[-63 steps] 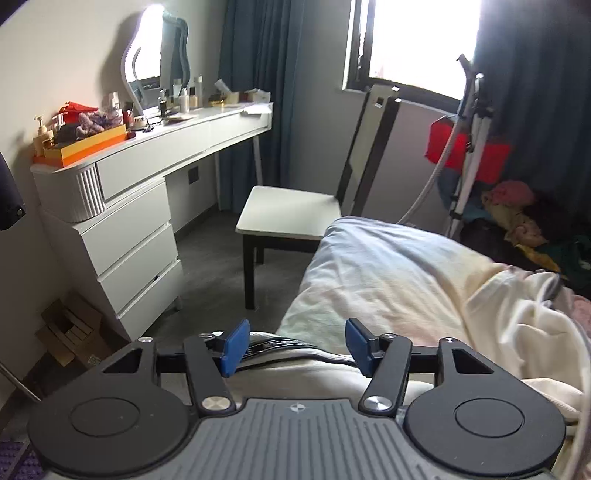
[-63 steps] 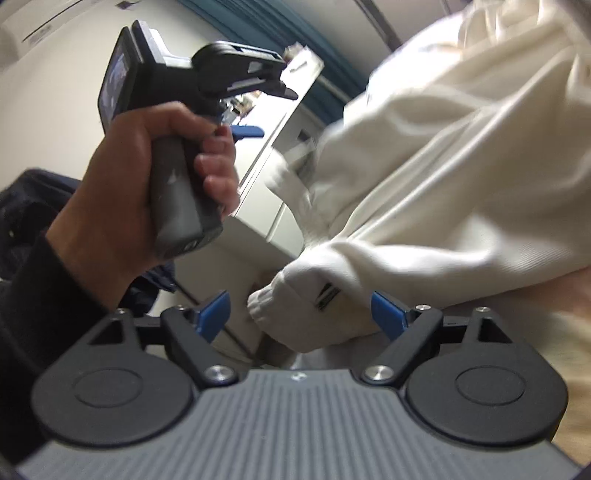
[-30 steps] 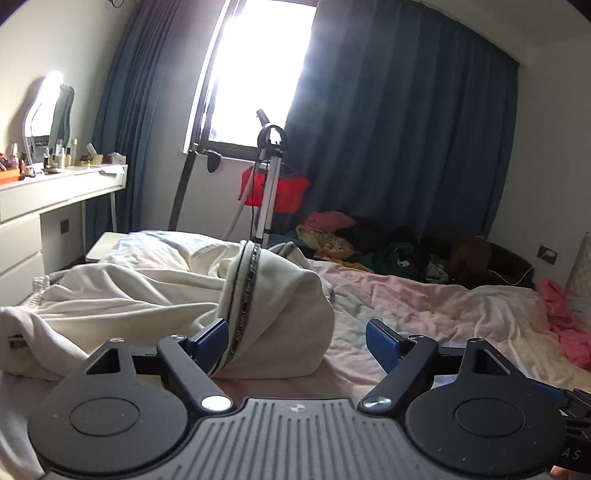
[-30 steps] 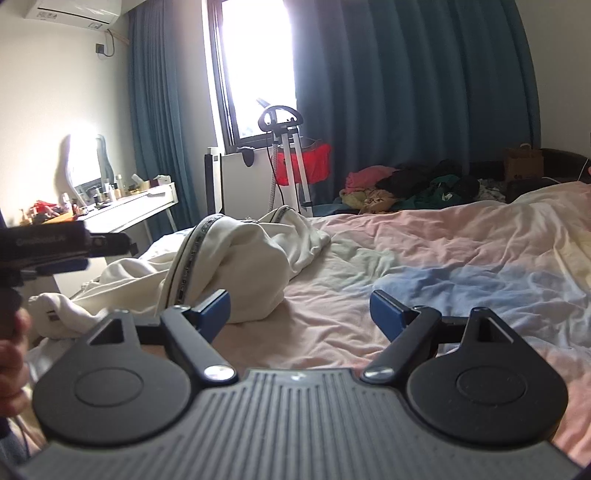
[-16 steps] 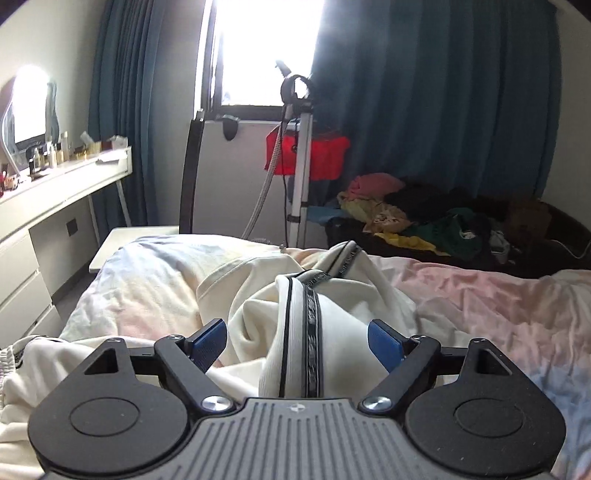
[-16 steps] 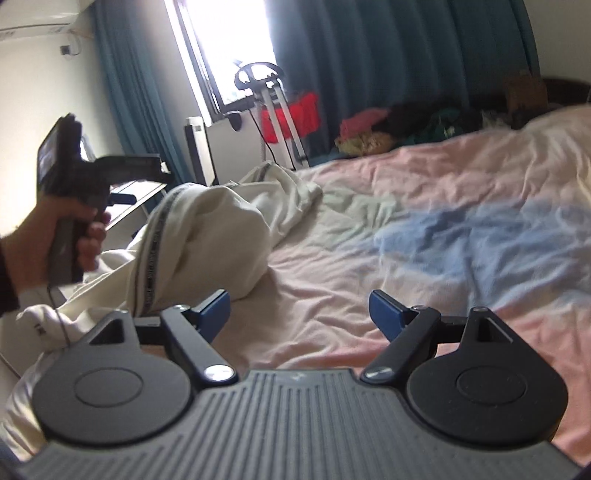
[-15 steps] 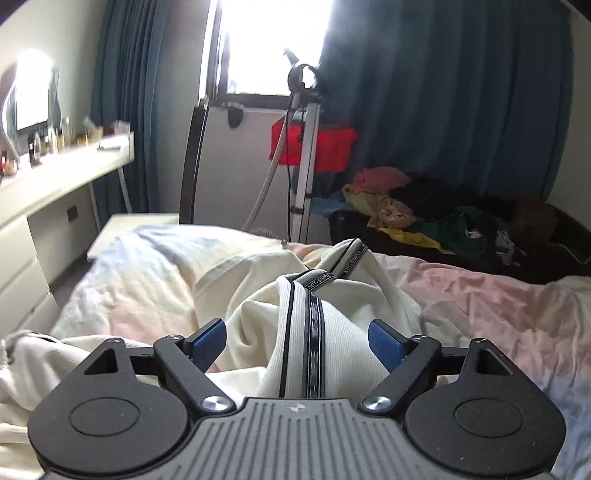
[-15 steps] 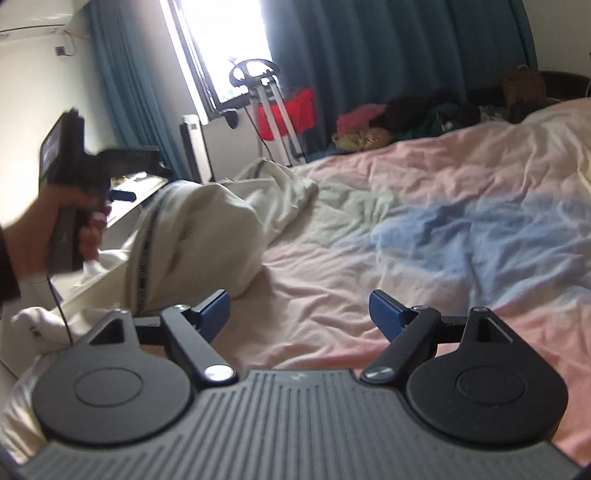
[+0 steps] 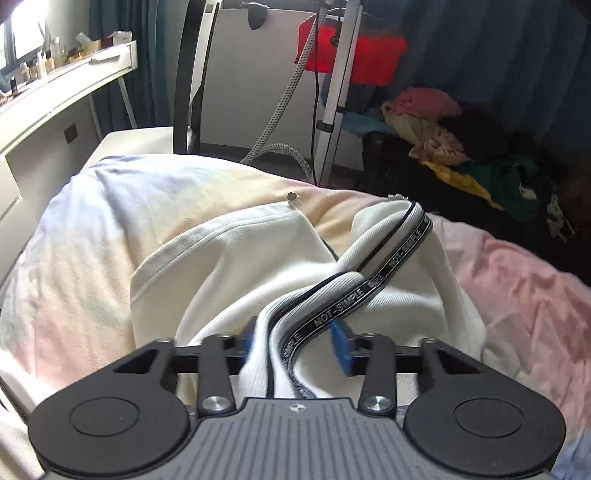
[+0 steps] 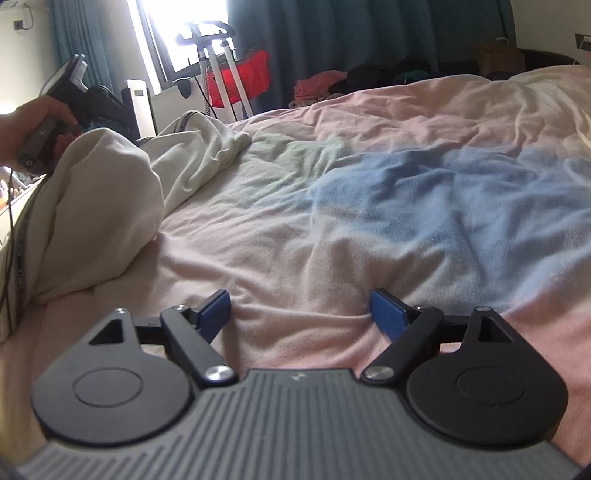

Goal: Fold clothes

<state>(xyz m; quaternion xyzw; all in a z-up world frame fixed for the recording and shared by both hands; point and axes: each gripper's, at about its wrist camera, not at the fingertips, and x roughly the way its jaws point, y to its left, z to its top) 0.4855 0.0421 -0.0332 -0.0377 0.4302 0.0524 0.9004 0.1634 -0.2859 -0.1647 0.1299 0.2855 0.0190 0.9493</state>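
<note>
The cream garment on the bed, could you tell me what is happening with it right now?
A person is folding clothes with a hand-held gripper in each hand. The left hand-held gripper has just been closing and now pinches the lettered waistband of the cream garment, which lies bunched on the pastel bed cover. The right hand-held gripper is open just above bare cover, holding nothing.

Home bedroom: bed w/ pastel blanket (image 10: 369,206), dressing table (image 9: 66,85), curtains (image 10: 369,33), clothes pile (image 9: 443,122).
</note>
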